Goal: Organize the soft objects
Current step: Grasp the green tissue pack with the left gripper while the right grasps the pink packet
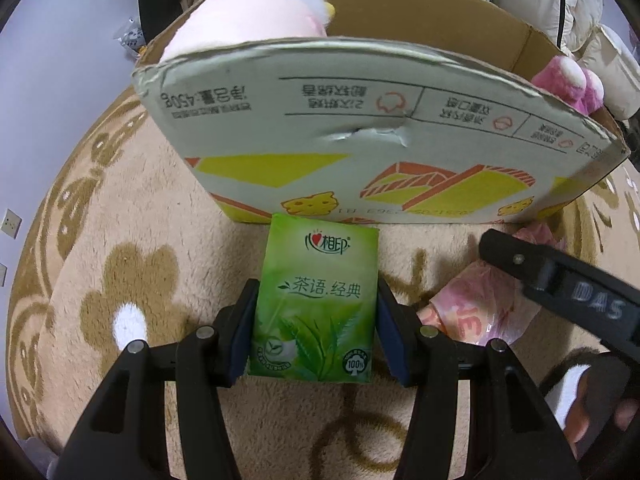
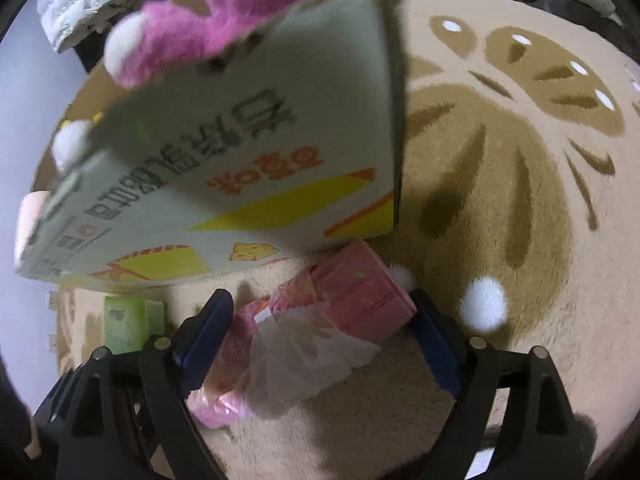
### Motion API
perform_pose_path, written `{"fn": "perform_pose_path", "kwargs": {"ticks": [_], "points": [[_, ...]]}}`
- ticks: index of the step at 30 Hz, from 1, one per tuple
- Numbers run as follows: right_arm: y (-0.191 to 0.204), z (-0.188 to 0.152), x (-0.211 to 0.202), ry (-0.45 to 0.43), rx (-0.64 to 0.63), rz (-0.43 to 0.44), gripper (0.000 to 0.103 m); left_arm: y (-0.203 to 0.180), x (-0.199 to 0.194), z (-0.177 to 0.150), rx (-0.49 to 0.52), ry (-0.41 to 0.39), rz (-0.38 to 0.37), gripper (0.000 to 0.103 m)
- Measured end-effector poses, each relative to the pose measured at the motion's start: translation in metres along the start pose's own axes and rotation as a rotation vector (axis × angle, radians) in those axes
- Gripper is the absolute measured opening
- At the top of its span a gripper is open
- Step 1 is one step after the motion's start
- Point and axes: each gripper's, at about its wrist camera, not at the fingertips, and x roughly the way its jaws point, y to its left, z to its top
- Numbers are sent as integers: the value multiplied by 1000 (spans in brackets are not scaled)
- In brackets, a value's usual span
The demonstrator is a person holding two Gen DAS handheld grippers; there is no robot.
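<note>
Floor covering: a plush beige rug (image 1: 132, 216) with brown flower and leaf motifs and white dots, filling the lower half of both views. Beyond its curved edge, at 9 to 11 o'clock in the left wrist view, a pale lavender-grey surface (image 1: 68, 40) bearing a white wall socket (image 1: 11, 223) at 9 o'clock. At 1 to 2 o'clock, white padded fabric (image 1: 576, 4) is piled. In the right wrist view, white quilted fabric (image 2: 76, 4) lies at 11 o'clock. Lighting is even and dim.
</note>
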Motion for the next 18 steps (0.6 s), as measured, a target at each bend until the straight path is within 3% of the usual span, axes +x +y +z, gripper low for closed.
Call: {"fn": "perform_pose_path", "kwargs": {"ticks": [6,12,14,16,18], "points": [[33,-13,7,-31,-28,-116,89,-4,-2,-2,-8,2,9,53],[32,-16,-3,-65,13,-101,72,9,-13,-7,-45,-33,82,53],[34,-18,-7,-88,0,-93,64,13,-18,-6,-60,-47,84,53],[34,-18,-15,-118,-10,-82,47,14,-25,-6,-53,-69,106,53],[37,-16,-21,-127,-26,-66,40,12,-30,-5,-34,-88,136,53]]}}
